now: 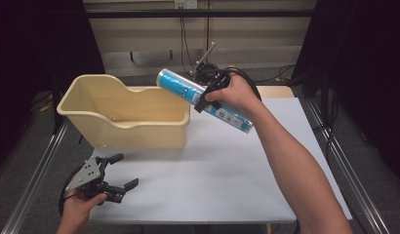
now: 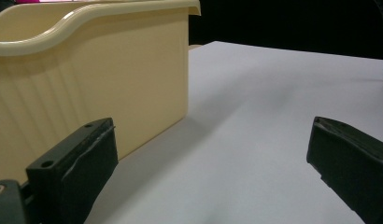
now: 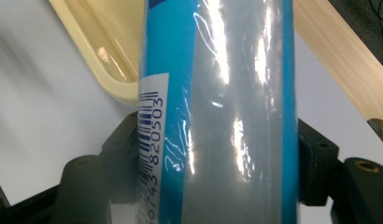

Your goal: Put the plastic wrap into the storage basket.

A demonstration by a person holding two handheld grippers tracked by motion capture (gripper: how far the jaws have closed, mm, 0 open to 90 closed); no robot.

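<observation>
Above the tub (image 1: 125,114) rim, right gripper (image 1: 208,92) clamps the tube (image 1: 203,100); left gripper (image 1: 121,174) gapes empty.

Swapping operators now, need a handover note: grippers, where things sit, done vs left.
Right gripper: shut on the blue tube, held tilted in the air, its upper end above the bin's right end.
Left gripper: open, holding nothing, low over the table in front of the bin.
Beige bin: on the table's left, looks empty.
Done: tube picked up.
Left: probably lower it into the bin, release.
</observation>
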